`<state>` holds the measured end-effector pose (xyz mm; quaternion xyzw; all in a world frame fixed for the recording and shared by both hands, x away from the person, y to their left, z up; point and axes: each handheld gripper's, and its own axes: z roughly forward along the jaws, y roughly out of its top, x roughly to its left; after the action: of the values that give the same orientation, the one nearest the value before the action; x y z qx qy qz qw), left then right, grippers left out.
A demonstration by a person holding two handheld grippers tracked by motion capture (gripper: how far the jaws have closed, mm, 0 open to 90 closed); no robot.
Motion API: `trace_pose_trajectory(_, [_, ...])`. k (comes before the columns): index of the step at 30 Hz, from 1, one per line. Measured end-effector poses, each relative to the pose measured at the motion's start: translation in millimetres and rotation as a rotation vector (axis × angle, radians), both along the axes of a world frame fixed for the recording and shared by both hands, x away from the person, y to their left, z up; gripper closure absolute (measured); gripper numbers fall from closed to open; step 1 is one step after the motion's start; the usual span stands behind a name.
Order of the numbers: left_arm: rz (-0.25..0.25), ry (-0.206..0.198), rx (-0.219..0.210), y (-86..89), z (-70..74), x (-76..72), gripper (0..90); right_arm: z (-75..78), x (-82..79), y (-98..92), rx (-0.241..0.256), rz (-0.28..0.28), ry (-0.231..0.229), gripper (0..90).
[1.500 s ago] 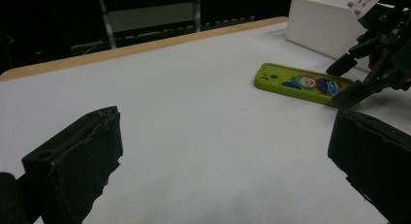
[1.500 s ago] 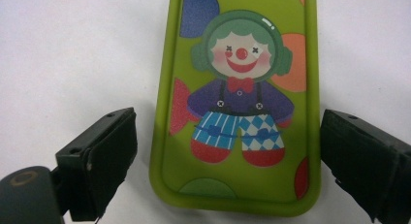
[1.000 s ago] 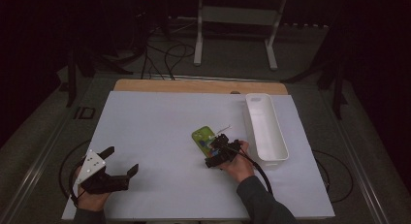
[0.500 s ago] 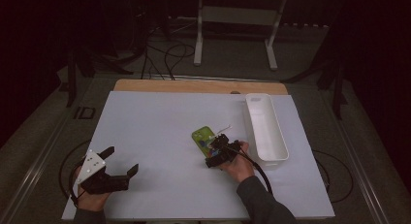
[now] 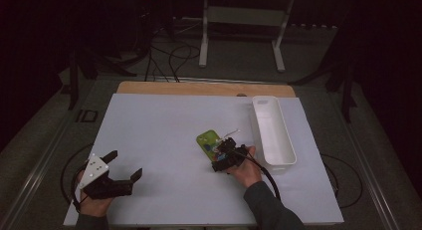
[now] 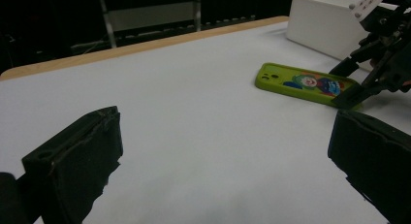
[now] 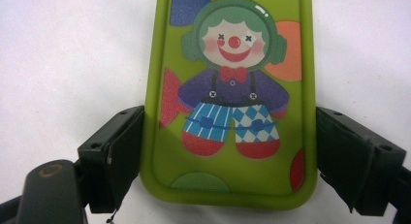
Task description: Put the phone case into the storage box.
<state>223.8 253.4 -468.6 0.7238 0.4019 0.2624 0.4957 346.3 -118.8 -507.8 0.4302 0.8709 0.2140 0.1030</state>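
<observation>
White table sheet [image 5: 159,140], dark room behind. Green phone case [image 7: 232,98] lies flat just left of white bin [image 5: 272,133]. Right gripper [image 7: 228,156] straddles its near end, jaws at both edges, grip unconfirmed; close squarely before lifting. Left gripper [image 6: 228,151] wide open, empty, well left of bin

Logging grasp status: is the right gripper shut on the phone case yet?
Open. The right gripper straddles the phone case, its jaws beside both long edges; contact cannot be told.
</observation>
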Motion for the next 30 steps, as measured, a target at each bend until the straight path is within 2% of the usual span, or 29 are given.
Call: trace_pose_trajectory(30, [0.033, 0.018, 0.006, -1.4, 1.0, 0.2, 0.0, 22.9, -16.2, -8.0, 0.083, -0.027, -0.155, 15.6])
